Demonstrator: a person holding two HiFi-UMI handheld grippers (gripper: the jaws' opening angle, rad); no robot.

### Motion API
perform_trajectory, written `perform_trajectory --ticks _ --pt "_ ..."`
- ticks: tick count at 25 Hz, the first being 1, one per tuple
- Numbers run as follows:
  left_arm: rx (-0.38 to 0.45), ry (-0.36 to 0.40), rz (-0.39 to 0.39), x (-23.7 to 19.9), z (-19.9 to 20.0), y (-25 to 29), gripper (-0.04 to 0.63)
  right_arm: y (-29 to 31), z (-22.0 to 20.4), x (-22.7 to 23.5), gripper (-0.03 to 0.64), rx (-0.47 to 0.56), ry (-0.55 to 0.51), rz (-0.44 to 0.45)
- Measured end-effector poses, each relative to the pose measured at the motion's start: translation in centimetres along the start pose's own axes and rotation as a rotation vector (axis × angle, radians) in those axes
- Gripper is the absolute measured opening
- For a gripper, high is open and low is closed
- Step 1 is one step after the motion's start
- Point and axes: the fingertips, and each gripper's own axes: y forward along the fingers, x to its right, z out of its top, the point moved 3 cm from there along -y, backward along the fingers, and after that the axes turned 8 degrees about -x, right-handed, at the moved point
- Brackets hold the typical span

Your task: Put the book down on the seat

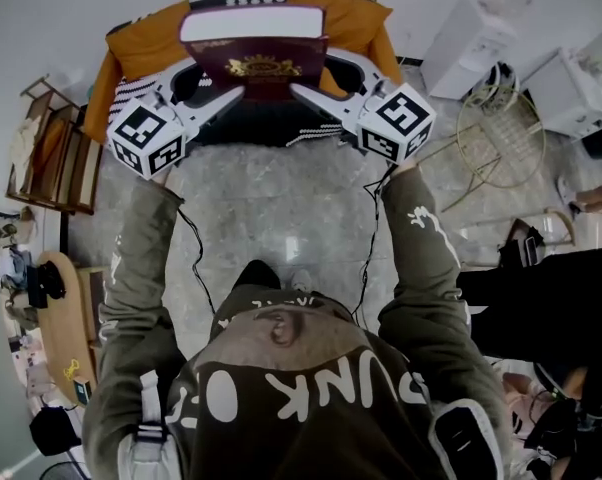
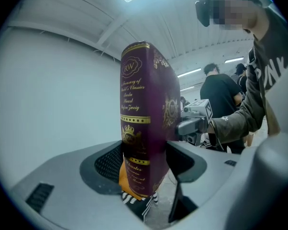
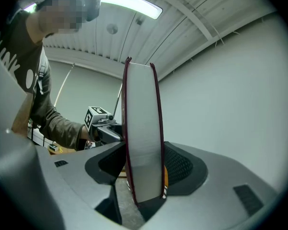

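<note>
I have the book carried between both tools, held up in front of me over the seat. It is not down yet. The left tongs are clamped on the spine side: in the left gripper view the maroon spine with its gold lettering fills the gap, with both pads of the left tongs pressed against the covers. The right tongs grip the opposite side. In the right gripper view the white page edge stands between the jaws, and the right tongs are closed on the covers either side of it.

In the head view the cover with the gold emblem faces up towards me and the page block shows along the far edge, so I judge the book tilted rather than flat. Behind and around it is the orange cushion, with striped cloth along the seat's front. I cannot tell how much gap remains under the book.

To set it down well, I would lower both hands together at the same pace, so the book does not twist between the two grips, and level it so one cover meets the seat flat. I would land it on the middle of the seat, clear of the front edge, because the cushion looks soft and could tip it. Only once the seat takes the weight would I ease both pairs apart, then draw them out sideways without dragging the covers.
</note>
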Motion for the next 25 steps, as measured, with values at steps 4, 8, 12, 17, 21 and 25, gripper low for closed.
perform_trajectory --ticks 4,8,12,17,21,25 --pt "-0.021 -0.028 -0.004 -0.8 -0.7 1.6 0.267 0.4 -1.0 1.6 0.253 -0.007 0.021 0.012" --pt "-0.033 -0.049 -0.01 -2.6 -1.8 3.7 0.268 1.4 -2.5 4.0 0.254 -0.02 0.046 0.015" --pt "-0.037 -0.066 -0.028 -5.2 -3.4 6.0 0.268 3.2 -4.2 6.7 0.253 -0.04 0.063 0.012" --pt "-0.035 -0.091 -0.045 -9.9 -5.7 9.2 0.268 6.7 -6.3 11.1 0.253 -0.058 0.093 0.008" --pt "-0.03 -0.107 -0.055 -14.7 -7.4 10.7 0.268 10.7 -7.1 14.4 0.253 -0.076 0.101 0.006" --pt "-0.025 -0.137 -0.067 -19.1 -9.2 11.8 0.267 14.5 -7.7 17.1 0.253 -0.091 0.105 -0.001"
